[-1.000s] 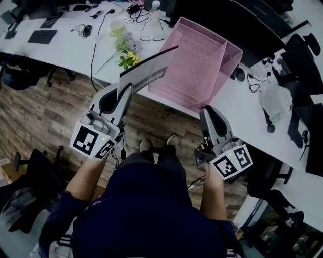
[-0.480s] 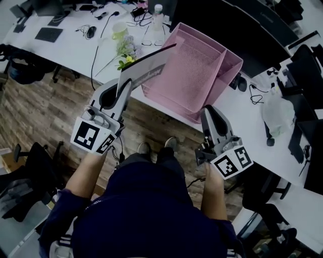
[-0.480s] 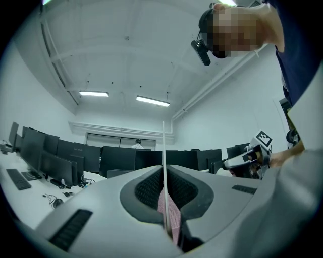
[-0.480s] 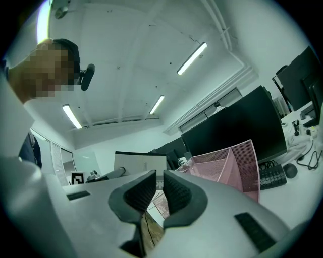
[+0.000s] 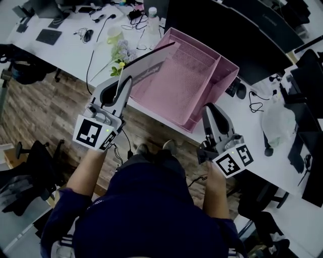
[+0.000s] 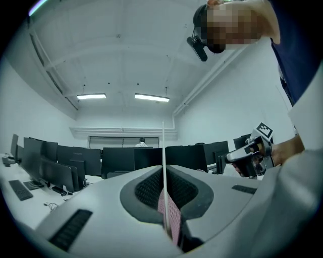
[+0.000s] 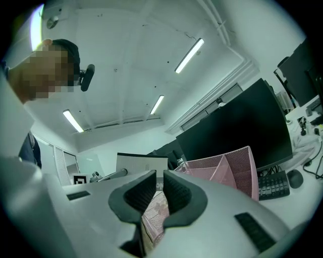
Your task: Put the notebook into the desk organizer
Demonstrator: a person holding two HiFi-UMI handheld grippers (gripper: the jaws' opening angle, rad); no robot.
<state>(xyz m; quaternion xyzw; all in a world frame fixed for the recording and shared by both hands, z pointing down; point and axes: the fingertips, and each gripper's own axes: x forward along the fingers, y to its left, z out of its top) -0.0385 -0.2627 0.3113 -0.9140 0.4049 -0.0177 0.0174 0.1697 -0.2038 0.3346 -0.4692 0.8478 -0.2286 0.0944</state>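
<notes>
My left gripper (image 5: 122, 83) is shut on the lower edge of a thin grey-white notebook (image 5: 147, 66). The notebook stands on edge, slanting up and to the right over the left rim of the pink mesh desk organizer (image 5: 202, 68). In the left gripper view the notebook (image 6: 163, 146) shows edge-on as a thin line between the pads of that gripper (image 6: 164, 187). My right gripper (image 5: 212, 109) hangs at the desk's front edge, right of the organizer, shut with nothing in it. From the right gripper (image 7: 158, 186) I see the organizer (image 7: 227, 169) and the notebook (image 7: 142, 164).
The organizer lies on a white desk (image 5: 75, 55) in front of a dark monitor (image 5: 227, 30). Flowers (image 5: 122, 53), a cup (image 5: 115, 34), a bottle (image 5: 152, 12) and cables lie to the left. A mouse (image 5: 237, 90) is to the right. Office chairs stand on the wooden floor (image 5: 45, 111).
My left gripper has carried the notebook a little forward, so it now overlaps the organizer's left side. The right gripper has hardly moved.
</notes>
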